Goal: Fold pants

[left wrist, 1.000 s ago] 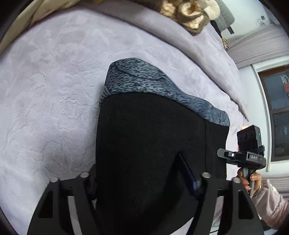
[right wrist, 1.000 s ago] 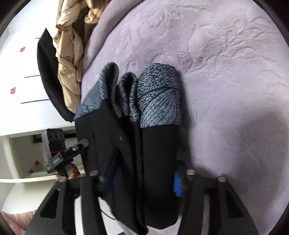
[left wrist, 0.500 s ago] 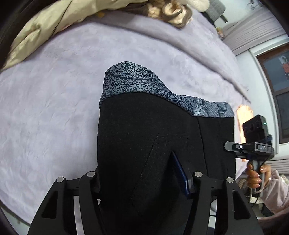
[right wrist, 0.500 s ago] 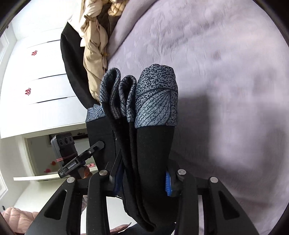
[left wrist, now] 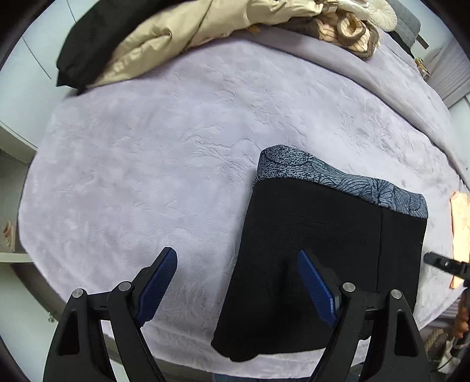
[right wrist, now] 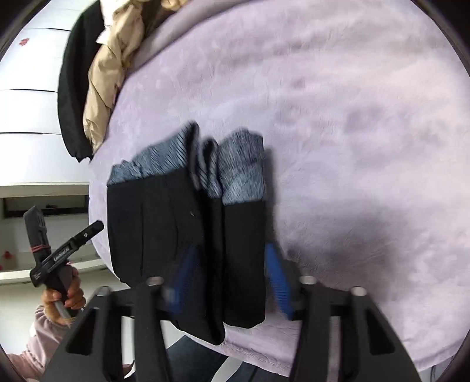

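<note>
The folded black pants [left wrist: 323, 252] with a grey patterned band lie flat on the lilac bed cover [left wrist: 176, 147] near its front edge. My left gripper [left wrist: 235, 288] is open and empty; its right blue pad [left wrist: 315, 289] hangs over the pants, its left pad over bare cover. In the right wrist view the pants [right wrist: 188, 229] lie as a folded stack. My right gripper [right wrist: 232, 273] stands open with its jaws either side of the stack's right part. The view is blurred.
A beige jacket [left wrist: 182, 32] and a black garment [left wrist: 85, 50] are piled at the far side of the bed, with plush items [left wrist: 349, 26] beside them. White cupboards [right wrist: 29, 102] stand past the bed's left edge. The bed's front edge is just below the pants.
Both grippers have opened and let go of the pants, which now lie flat on the bed. My left gripper has pulled back and shifted left of them.
</note>
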`<control>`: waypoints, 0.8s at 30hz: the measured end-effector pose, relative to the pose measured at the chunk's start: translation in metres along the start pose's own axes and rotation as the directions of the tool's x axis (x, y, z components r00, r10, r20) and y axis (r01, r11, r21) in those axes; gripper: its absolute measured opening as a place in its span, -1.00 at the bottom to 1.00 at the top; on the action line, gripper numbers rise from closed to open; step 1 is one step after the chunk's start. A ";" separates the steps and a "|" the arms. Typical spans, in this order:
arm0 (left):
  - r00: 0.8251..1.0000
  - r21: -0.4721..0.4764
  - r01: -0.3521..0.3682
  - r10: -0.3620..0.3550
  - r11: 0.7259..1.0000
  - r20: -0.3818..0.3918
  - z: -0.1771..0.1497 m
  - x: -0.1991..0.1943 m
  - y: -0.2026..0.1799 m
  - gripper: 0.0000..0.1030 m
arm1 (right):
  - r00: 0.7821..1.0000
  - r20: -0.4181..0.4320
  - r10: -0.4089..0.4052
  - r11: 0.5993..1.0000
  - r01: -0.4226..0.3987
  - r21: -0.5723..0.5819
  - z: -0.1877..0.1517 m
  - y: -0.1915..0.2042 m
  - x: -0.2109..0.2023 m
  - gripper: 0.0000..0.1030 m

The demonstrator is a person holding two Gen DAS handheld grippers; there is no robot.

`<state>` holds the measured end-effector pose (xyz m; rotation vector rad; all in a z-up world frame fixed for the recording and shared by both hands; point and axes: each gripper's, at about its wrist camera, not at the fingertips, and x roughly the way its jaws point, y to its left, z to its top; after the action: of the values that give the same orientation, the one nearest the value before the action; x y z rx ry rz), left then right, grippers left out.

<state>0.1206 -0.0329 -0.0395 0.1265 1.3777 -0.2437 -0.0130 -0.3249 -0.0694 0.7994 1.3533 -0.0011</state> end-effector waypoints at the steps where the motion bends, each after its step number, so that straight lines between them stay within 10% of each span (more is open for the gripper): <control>1: 1.000 0.006 -0.016 0.016 1.000 0.005 -0.003 -0.004 -0.004 0.65 | 1.000 0.024 -0.006 1.000 0.006 -0.018 -0.002 0.000 -0.010 -0.49; 8: 0.997 0.051 -0.072 0.073 0.996 -0.029 -0.029 -0.005 -0.035 0.66 | 0.994 0.067 -0.092 0.987 0.100 -0.126 0.016 0.054 0.001 -0.48; 11: 0.996 0.061 -0.076 0.079 0.995 -0.034 -0.040 -0.009 -0.046 1.00 | 0.989 0.043 -0.144 0.977 0.149 -0.151 0.018 0.067 0.019 -0.30; 24: 0.991 0.056 -0.126 0.129 0.990 -0.039 -0.056 -0.039 -0.061 1.00 | 0.966 -0.026 -0.258 0.958 0.252 -0.136 -0.003 0.037 0.033 -0.02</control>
<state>0.0456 -0.0749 -0.0083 0.2652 1.3998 -0.1719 0.0088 -0.2811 -0.0790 0.5118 1.4748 -0.0965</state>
